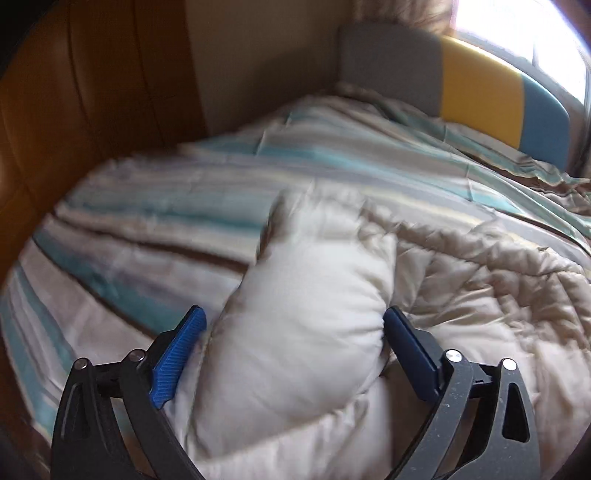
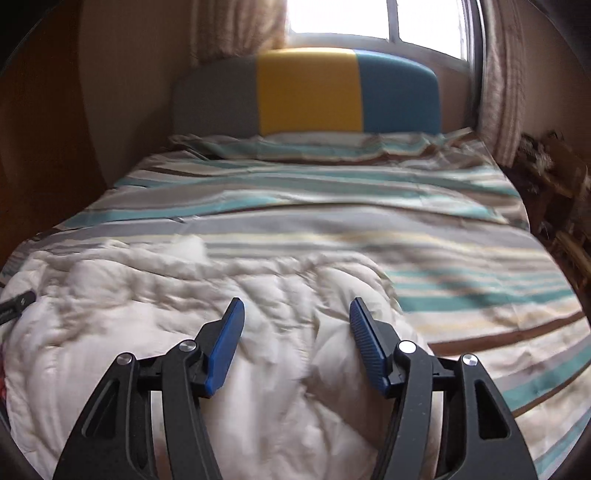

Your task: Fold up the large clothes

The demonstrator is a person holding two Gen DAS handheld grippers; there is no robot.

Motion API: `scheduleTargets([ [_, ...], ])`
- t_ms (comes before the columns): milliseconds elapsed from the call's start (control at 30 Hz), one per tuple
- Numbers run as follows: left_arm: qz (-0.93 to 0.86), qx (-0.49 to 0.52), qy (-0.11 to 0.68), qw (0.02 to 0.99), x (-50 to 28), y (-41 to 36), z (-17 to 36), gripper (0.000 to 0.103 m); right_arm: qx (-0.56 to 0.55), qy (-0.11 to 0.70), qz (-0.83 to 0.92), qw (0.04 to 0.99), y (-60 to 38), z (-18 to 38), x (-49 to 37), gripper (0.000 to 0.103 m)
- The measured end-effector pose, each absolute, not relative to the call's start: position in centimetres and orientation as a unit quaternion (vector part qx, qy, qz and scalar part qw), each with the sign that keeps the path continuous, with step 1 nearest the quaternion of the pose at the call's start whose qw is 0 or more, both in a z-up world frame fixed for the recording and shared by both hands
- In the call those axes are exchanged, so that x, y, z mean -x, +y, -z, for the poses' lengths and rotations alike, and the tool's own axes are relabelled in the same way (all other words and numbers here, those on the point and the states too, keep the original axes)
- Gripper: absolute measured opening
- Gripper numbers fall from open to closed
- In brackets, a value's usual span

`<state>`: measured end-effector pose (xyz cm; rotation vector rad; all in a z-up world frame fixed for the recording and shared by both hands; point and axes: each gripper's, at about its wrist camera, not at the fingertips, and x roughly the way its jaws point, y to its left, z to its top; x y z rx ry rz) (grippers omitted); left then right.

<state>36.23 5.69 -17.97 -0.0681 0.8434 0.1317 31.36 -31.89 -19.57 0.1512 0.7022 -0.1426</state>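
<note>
Left wrist view: left claw [image 1: 293,325] gapes wide around a puffy cream quilted garment [image 1: 303,314] at lower centre; right claw [image 2: 297,314] gapes likewise. Shallow bites could slip off the slick padding.

Daylight blows out the white-glaring window [image 2: 373,18] behind the bed; motion blur smears the striped teal-and-beige bedspread [image 1: 166,206], and fisheye edges darken and curve.

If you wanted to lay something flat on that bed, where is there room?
The flat striped bedspread between the white puffy garment and the pillow by the headboard is free, as is the strip right of the garment. The near left is crowded with bunched padding.
</note>
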Motion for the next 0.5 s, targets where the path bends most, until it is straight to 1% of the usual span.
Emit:
scheduleTargets([
  [100,-0.047,0.073,0.394,0.915,-35.2,7.3,18.9,0.100,-0.064,0.349,0.080,0.931,-31.9,21.0,-32.0,0.059],
  [233,-0.040,0.102,0.393,0.913,-34.7,8.3,20.1,0.100,-0.043,0.354,0.085,0.930,-31.2,22.2,-32.9,0.060],
  [500,-0.038,0.107,0.398,0.910,-35.2,7.9,20.4,0.100,-0.033,0.361,0.089,0.928,-31.0,22.7,-33.4,0.062],
])
